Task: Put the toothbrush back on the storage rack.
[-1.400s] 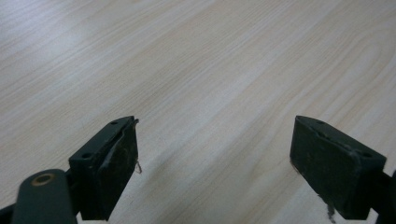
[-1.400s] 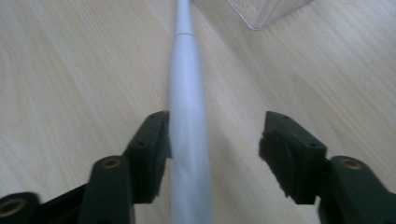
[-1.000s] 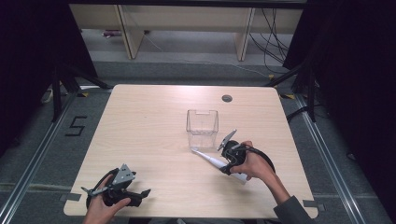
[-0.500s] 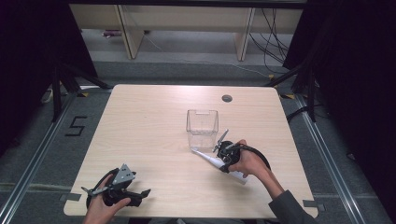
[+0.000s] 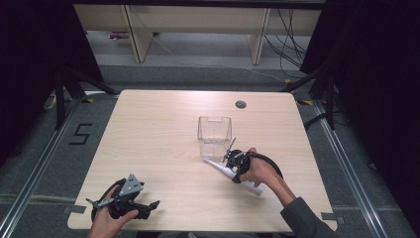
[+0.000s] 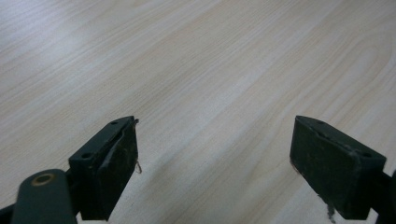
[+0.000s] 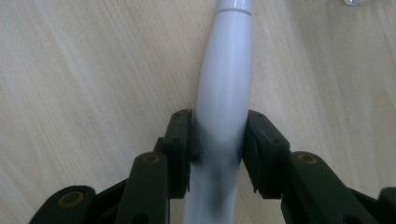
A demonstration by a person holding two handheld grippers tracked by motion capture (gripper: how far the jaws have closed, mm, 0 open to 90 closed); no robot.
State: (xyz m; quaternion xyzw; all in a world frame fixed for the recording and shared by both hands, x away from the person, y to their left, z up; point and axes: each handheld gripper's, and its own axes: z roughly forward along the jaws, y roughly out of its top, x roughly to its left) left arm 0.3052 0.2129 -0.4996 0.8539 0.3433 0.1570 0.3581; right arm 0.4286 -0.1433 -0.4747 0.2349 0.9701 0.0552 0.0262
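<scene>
The right gripper (image 5: 233, 161) is sitting in the middle of the high view, a little to the right, just below the clear box (image 5: 215, 134). In the right gripper view, its two black jaws are squeezing the sides of a long white handle (image 7: 225, 93). The handle is running up the middle of that picture, lying on the wooden table (image 7: 84, 70). In the high view the white handle (image 5: 218, 167) is lying at a slant, from just under the clear box down toward the lower right, and the person's right hand (image 5: 260, 171) is covering part of it.

The left gripper (image 5: 130, 202) is resting in the lower left of the high view, near the table's front edge. In the left gripper view its jaws are standing wide apart, with nothing between them but bare table (image 6: 196, 70).

It looks like the grabbing step is going on now: the right gripper is pinching the handle while it is lying flat. The next move, I think, is lifting it up and tipping it so it can go into the clear box. That needs a firm pinch, because the handle is smooth and round and could slip or spin. The box is light-looking too, so bumping it could push it away.
</scene>
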